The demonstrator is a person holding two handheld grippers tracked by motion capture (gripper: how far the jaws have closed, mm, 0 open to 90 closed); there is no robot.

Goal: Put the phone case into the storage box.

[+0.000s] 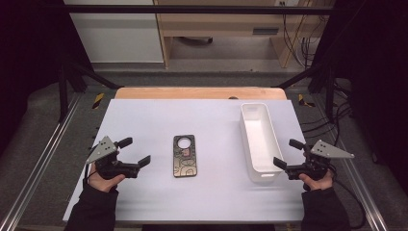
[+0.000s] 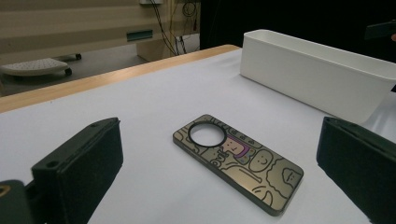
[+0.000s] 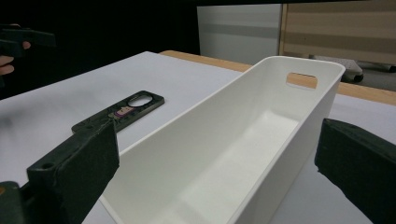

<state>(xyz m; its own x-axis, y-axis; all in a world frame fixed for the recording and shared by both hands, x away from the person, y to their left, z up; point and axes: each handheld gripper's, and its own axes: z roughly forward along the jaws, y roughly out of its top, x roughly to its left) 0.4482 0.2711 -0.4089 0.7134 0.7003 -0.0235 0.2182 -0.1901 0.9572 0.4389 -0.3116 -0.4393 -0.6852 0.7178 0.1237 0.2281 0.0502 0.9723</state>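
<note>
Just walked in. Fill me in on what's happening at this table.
A person holds a two-jaw gripper in each hand over a white table. The left gripper is open and faces a patterned phone case lying flat mid-table, not touching it. The right gripper is open too, beside the near end of an empty white bin. Nothing is held yet; the case looks like the likely first pick.
</note>
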